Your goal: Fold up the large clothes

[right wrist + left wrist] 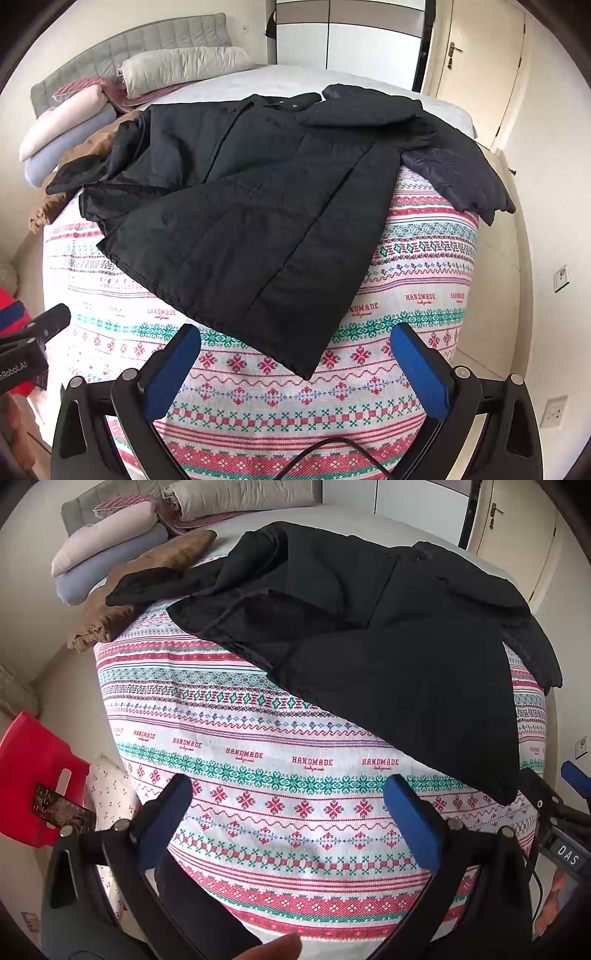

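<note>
A large black quilted coat (pixel 369 635) lies spread on the patterned bedspread (pixel 280 760), one front panel folded over the body, one sleeve hanging off the right edge. It also shows in the right wrist view (pixel 258 206), with its hem corner nearest me. My left gripper (pixel 288 786) is open and empty above the bedspread, short of the coat's hem. My right gripper (pixel 295 336) is open and empty, its tips just above the coat's near corner. The right gripper also shows at the right edge of the left wrist view (pixel 565 812).
A brown garment (pixel 147 587) lies at the bed's left edge, partly under a black sleeve. Folded pillows and blankets (pixel 74 125) are stacked by the grey headboard. A red stool (pixel 33 775) stands left of the bed. A door (pixel 476 70) is at the back right.
</note>
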Demonstrator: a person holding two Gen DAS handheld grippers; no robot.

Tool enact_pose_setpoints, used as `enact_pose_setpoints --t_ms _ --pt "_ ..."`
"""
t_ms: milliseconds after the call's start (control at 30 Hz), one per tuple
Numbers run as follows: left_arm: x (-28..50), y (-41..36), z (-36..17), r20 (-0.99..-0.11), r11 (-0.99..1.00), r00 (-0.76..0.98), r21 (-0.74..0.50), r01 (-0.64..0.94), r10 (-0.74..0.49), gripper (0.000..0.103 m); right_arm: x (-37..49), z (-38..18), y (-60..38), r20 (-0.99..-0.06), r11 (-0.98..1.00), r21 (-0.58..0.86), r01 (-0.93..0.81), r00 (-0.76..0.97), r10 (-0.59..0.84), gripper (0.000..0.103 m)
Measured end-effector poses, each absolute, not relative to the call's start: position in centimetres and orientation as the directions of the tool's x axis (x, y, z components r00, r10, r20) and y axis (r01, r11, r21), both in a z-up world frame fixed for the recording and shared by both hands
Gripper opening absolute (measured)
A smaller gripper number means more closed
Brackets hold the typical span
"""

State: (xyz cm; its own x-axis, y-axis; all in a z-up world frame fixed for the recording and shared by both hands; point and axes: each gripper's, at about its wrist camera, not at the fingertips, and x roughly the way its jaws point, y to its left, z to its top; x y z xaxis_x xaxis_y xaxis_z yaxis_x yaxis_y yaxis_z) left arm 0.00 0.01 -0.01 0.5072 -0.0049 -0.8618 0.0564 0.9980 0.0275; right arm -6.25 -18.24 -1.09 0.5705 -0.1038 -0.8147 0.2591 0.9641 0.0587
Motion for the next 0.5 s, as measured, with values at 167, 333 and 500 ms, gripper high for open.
enact_pose_setpoints --t_ms 167,333,500 --pt "0.1 0.0 -0.1 -0.874 0.997 0.486 0.025 0.072 -0.013 0.103 -6.1 -1.4 -17.7 -0.814 0.966 0.079 0.245 0.575 -0.079 0.103" --pt "0.4 -0.1 -0.4 -0.87 0.996 0.493 0.037 0.077 -0.006 0.103 -5.8 -1.5 -17.8 -0.818 0.968 0.095 0.233 0.572 -0.058 0.103" --pt "0.1 -1.0 -0.3 -0.864 0.996 0.503 0.043 0.078 -0.002 0.103 -5.6 -1.6 -17.6 -0.821 0.969 0.082 0.232 0.567 -0.066 0.103"
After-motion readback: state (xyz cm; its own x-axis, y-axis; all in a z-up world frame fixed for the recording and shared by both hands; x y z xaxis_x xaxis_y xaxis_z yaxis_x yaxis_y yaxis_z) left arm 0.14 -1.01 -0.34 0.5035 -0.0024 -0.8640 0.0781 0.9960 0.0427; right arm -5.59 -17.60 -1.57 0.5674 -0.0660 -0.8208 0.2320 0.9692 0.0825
